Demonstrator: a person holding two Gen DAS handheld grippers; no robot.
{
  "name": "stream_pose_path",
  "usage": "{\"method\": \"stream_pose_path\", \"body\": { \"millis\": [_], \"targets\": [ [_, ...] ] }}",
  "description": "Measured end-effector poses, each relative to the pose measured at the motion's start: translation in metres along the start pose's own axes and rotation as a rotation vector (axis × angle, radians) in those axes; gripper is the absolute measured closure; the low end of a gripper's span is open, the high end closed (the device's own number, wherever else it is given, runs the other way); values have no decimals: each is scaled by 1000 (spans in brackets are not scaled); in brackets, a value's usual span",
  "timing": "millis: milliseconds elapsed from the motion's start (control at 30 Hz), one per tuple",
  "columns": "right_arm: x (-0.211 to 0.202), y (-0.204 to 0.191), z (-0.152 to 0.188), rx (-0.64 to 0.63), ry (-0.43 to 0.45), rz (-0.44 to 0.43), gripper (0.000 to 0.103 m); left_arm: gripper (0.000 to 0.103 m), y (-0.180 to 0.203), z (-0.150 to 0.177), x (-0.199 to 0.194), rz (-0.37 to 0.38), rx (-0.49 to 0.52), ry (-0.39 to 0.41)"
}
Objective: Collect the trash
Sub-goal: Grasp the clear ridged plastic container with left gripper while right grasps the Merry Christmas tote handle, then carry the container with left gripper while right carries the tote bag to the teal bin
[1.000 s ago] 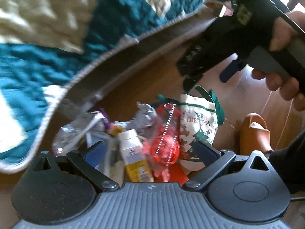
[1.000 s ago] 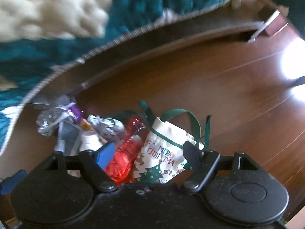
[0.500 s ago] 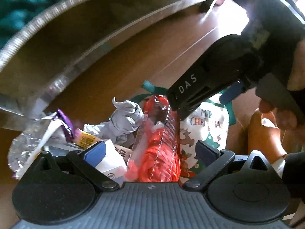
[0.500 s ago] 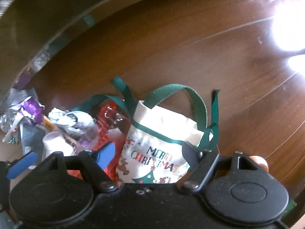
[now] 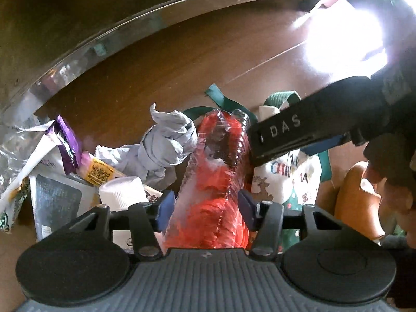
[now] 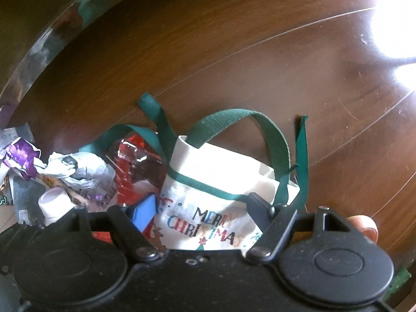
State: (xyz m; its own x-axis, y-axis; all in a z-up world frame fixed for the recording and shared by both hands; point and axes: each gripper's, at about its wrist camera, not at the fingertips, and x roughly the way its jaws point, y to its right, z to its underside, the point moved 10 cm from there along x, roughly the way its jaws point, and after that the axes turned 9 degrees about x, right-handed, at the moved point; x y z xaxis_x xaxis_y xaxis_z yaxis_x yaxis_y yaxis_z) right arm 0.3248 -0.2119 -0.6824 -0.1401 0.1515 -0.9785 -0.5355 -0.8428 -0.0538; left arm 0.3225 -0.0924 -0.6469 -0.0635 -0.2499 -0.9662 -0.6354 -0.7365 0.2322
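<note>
A heap of trash lies on the brown wood floor. My left gripper (image 5: 206,205) is shut on a crushed clear plastic bottle with a red label (image 5: 215,171); the bottle also shows in the right wrist view (image 6: 135,161). Beside it lie crumpled grey paper (image 5: 166,140), a purple wrapper (image 5: 66,140) and a white-capped bottle (image 5: 122,189). A white "Merry Christmas" tote bag with green handles (image 6: 221,182) stands to the right. My right gripper (image 6: 200,208) is open, its fingers on either side of the bag's top.
A curved metal rail (image 5: 130,31) runs along the floor behind the heap. An orange slipper (image 5: 356,197) lies to the right of the bag. Sun glare (image 6: 390,33) falls on the floor at right.
Both grippers have dropped closer to the heap and the quilt has left view. My left gripper has closed on the red bottle. My right gripper has moved over the bag.
</note>
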Motion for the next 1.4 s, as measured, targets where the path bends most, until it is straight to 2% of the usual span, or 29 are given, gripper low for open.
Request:
{"method": "stream_pose_path", "body": {
  "millis": [100,167,200,233,267,333,433,600,800,1000,1200,1400],
  "targets": [
    [1,1,0,-1,-8,-8,31,53,-1,0,-2,7,-2,7],
    [-2,3,0,-7,-13,-14,49,54,-4,2,-4,11,-11,3],
    [-3,4,-1,-5,-21,-15,74,54,-6,3,-5,11,-16,0],
    [-3,8,-1,10,-34,-9,80,55,-7,4,-6,12,-22,-5],
    [-4,12,-1,23,-41,7,81,56,-8,3,-7,12,-25,-11],
    [-8,13,-1,6,-42,3,90,57,-9,3,-11,12,-24,-29],
    [-26,19,1,-25,-28,36,95,58,-7,3,-26,16,-22,-59],
    [-75,24,21,-77,10,42,98,58,1,-5,-73,16,-8,-80],
    [-153,24,42,-156,132,15,98,58,10,1,-134,-43,-65,-58],
    [-246,27,78,-314,346,-67,98,58,44,16,-225,-161,-48,102],
    [-374,20,132,-480,598,-195,98,58,79,28,-340,-242,-76,323],
    [-483,13,178,-635,843,-252,98,58,102,29,-437,-333,-100,509]
  ]
}}
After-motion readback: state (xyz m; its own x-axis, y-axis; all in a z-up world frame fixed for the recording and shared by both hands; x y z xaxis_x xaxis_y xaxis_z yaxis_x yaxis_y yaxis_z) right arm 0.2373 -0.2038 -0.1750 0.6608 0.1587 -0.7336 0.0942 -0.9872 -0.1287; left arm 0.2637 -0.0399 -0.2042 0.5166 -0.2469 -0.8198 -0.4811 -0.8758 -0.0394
